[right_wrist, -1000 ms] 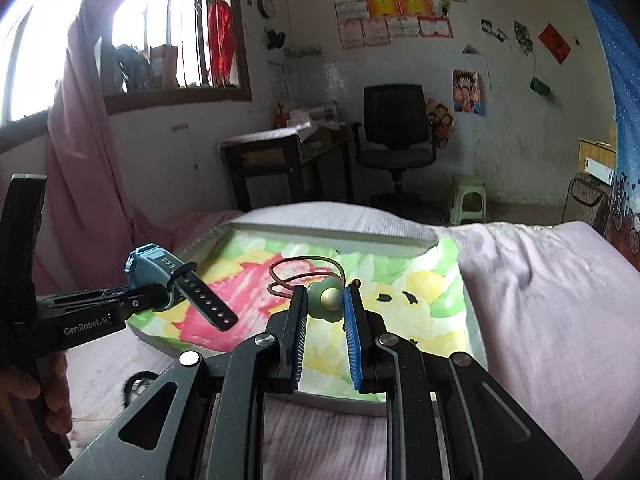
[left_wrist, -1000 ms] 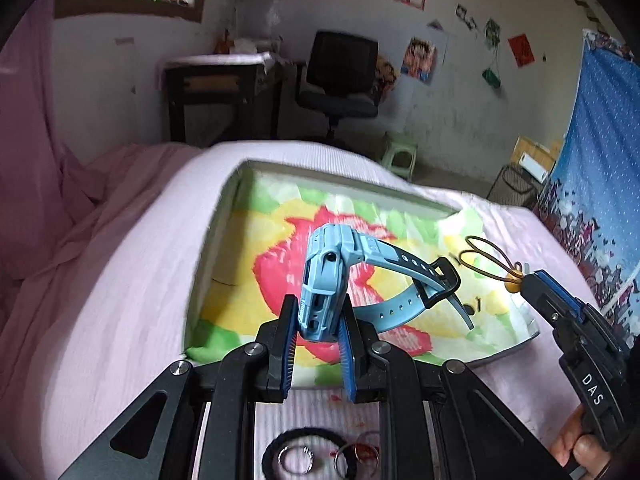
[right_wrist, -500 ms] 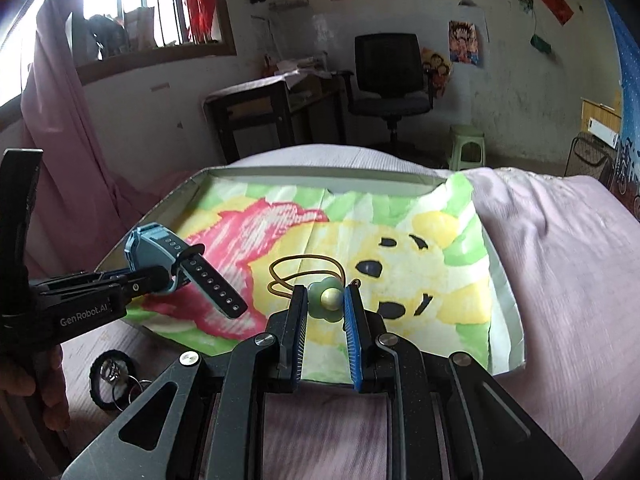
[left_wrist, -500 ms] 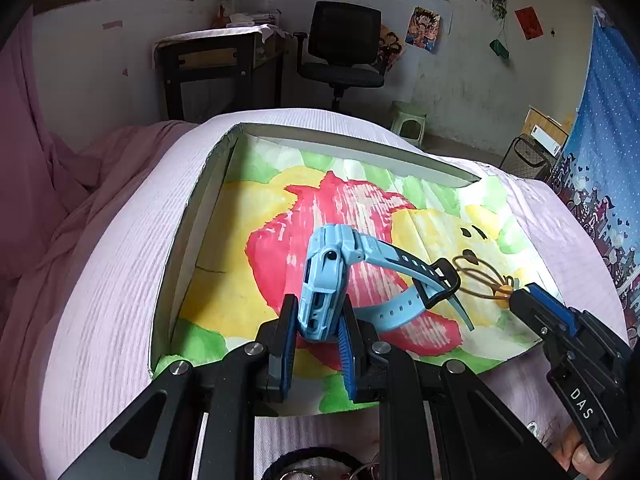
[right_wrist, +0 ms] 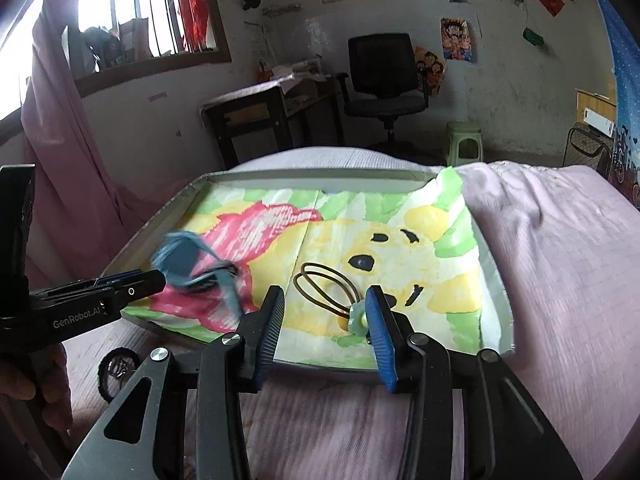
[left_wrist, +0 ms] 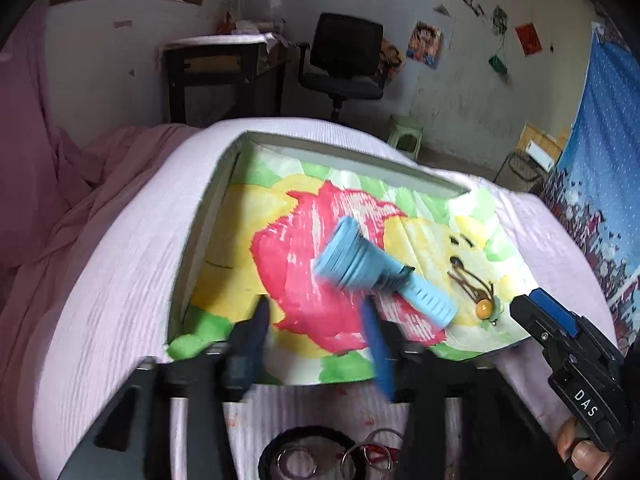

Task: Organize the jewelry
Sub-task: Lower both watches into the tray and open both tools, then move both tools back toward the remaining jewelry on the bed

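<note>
A blue watch (left_wrist: 360, 266), blurred in motion, drops free just beyond my left gripper (left_wrist: 314, 308) onto the painted paper lining of a grey tray (left_wrist: 340, 156). The jaws are opening and no pad touches the watch. In the right wrist view the watch (right_wrist: 184, 258) is a blur beside the left gripper (right_wrist: 158, 280). My right gripper (right_wrist: 325, 298) is opening too. A brown hair tie (right_wrist: 320, 280) with a green bead lies on the lining between its fingers, the bead close by the right one. From the left wrist view the hair tie (left_wrist: 482, 310) sits just ahead of the right gripper (left_wrist: 524, 308).
The tray's rim (right_wrist: 304, 176) rests on a pink bedsheet (right_wrist: 560, 260). In front of the tray lie a black hair band with metal rings (left_wrist: 304, 454), seen again (right_wrist: 116, 368). A desk (right_wrist: 260, 116) and office chair (right_wrist: 384, 76) stand beyond the bed.
Both grippers have gone from shut to open. The watch left the left jaws and tipped forward toward the tray. The hair tie came out of the right jaws and lies on the lining.
</note>
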A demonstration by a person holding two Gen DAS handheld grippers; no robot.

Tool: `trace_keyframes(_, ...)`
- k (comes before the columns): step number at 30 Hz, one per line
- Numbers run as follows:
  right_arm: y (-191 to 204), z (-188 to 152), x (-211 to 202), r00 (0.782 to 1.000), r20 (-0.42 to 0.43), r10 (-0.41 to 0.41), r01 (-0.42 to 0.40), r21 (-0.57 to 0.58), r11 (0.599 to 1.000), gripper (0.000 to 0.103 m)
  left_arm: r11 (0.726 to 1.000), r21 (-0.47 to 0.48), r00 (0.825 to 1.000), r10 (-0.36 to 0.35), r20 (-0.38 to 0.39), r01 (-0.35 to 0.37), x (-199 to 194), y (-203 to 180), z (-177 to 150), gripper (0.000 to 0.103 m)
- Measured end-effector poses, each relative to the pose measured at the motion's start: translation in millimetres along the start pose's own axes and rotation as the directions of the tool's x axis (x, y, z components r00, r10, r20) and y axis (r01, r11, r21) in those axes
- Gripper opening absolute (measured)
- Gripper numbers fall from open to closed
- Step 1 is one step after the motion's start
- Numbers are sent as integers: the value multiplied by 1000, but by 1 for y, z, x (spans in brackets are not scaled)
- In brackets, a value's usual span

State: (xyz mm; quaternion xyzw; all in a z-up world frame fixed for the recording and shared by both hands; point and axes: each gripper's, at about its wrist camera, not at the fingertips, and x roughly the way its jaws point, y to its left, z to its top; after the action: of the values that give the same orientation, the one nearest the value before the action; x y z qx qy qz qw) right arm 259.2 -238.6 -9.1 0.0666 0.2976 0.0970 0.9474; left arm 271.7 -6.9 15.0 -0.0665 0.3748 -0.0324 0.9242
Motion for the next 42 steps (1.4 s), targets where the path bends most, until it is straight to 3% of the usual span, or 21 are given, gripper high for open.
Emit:
trace_keyframes(2, 0, 1, -9, 1000, 25, 0, 0, -1, 1000, 39, 1000, -13, 999, 0, 34, 0, -10, 3, -3, 58)
trace_keyframes(5, 0, 1, -24, 997, 71, -5, 6, -6, 1000, 52, 1000, -16, 998, 1, 60, 0, -20, 4, -8, 61)
trace_keyframes(10, 1, -7, -50, 990, 141, -11, 14, -20, 1000, 67, 1000, 5, 990, 19, 137, -20, -44, 3, -22, 81)
trace_keyframes(16, -4, -23, -82, 979, 200, -24, 28, -19, 999, 84, 1000, -6, 977, 30, 212, -29, -70, 7, -45, 94)
trace_keyframes(18, -6, -27, -90, 977, 212, -25, 28, -13, 1000, 93, 1000, -16, 972, 25, 234, -22, -79, 9, -53, 97)
trace_keyframes(23, -6, -38, -112, 973, 231, -20, 27, -28, 999, 101, 1000, -25, 961, 18, 276, -11, -101, 12, -72, 101)
trace_keyframes(31, -1, -59, -143, 971, 237, -11, 25, -59, 998, 102, 1000, 15, 945, 17, 326, -24, -131, 8, -106, 103)
trace_keyframes(42, 1, -80, -173, 976, 212, -58, 78, -86, 993, 102, 995, 100, 949, -7, 315, -26, -145, 0, -139, 103)
